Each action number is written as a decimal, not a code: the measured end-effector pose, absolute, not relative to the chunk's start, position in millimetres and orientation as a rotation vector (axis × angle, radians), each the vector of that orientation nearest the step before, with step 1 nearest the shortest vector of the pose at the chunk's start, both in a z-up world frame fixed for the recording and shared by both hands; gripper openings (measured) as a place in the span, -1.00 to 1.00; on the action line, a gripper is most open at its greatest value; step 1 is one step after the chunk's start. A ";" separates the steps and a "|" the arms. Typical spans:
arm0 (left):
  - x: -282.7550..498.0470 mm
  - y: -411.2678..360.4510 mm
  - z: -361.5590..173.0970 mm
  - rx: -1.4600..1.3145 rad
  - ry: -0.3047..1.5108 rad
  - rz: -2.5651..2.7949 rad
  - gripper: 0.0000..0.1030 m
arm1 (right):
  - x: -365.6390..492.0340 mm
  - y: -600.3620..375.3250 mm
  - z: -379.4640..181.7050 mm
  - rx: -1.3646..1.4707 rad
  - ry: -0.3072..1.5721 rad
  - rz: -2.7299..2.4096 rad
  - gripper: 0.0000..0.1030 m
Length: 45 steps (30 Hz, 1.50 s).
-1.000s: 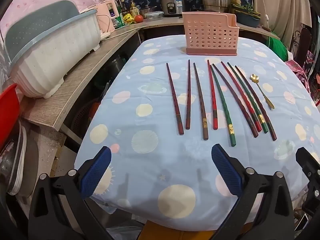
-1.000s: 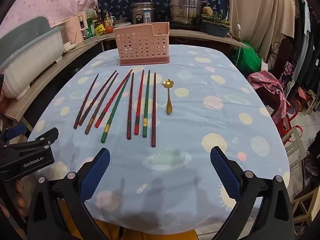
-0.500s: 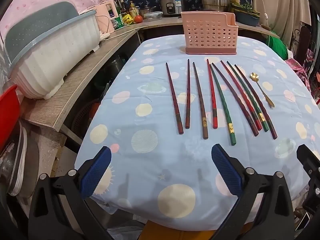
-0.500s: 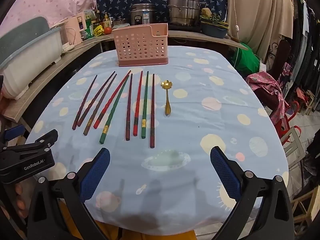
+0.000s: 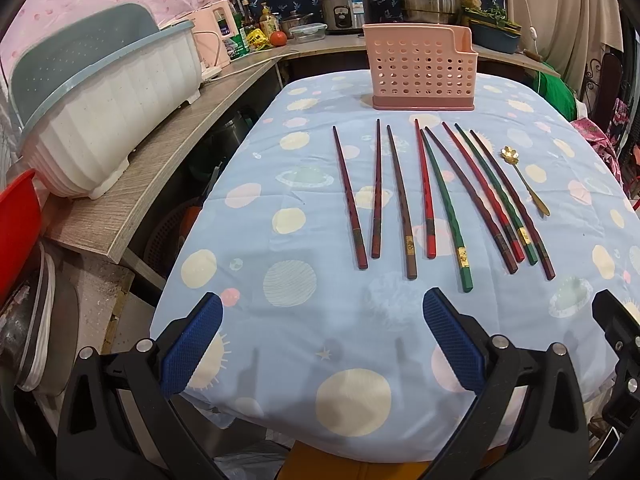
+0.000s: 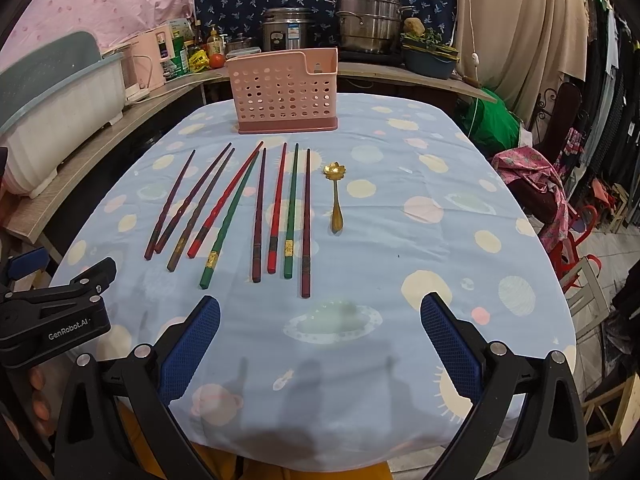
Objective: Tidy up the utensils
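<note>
Several chopsticks, dark red, red and green, lie side by side on the blue spotted tablecloth. A small gold spoon lies to their right. A pink perforated utensil holder stands upright beyond them at the table's far end. My left gripper is open and empty above the near edge, left of the chopsticks. My right gripper is open and empty above the near edge, below the spoon.
A white and blue dish rack sits on the wooden counter to the left. Pots, a rice cooker and bottles stand behind the table. Chairs and clothes crowd the right side. The left gripper's body shows at the right view's left edge.
Both grippers have moved slightly forward over the table. Nothing on the table has moved, and both grippers stay open.
</note>
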<state>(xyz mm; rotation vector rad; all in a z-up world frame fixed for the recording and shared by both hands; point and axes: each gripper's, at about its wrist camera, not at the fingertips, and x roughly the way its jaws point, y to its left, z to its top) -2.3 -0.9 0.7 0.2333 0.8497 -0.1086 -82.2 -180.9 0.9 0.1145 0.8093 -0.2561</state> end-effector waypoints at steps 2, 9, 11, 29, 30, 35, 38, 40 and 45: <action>-1.7 -0.6 0.7 0.233 0.852 -0.109 0.86 | -82.3 -181.2 0.9 0.117 0.809 -0.255 0.87; -0.9 0.0 -0.5 0.233 0.850 -0.111 0.86 | -82.0 -181.2 0.7 0.114 0.809 -0.255 0.87; -0.2 0.5 -0.8 0.235 0.850 -0.111 0.86 | -81.9 -181.3 0.7 0.114 0.809 -0.256 0.87; -2.4 -1.9 0.8 0.236 0.843 -0.108 0.86 | -82.9 -183.0 1.8 0.125 0.801 -0.263 0.87; -2.2 -1.7 0.9 0.235 0.843 -0.109 0.86 | -82.8 -183.0 1.7 0.125 0.801 -0.263 0.87; -2.9 -2.2 1.0 0.236 0.844 -0.109 0.86 | -83.0 -183.0 1.5 0.124 0.801 -0.263 0.87; -3.5 -2.5 0.8 0.237 0.841 -0.107 0.86 | -83.0 -183.1 1.4 0.124 0.801 -0.262 0.87; -3.7 -2.1 1.5 0.237 0.839 -0.107 0.86 | -83.1 -183.2 1.5 0.124 0.801 -0.263 0.87; -4.3 -2.6 1.0 0.237 0.841 -0.107 0.86 | -83.1 -183.1 1.5 0.124 0.801 -0.263 0.87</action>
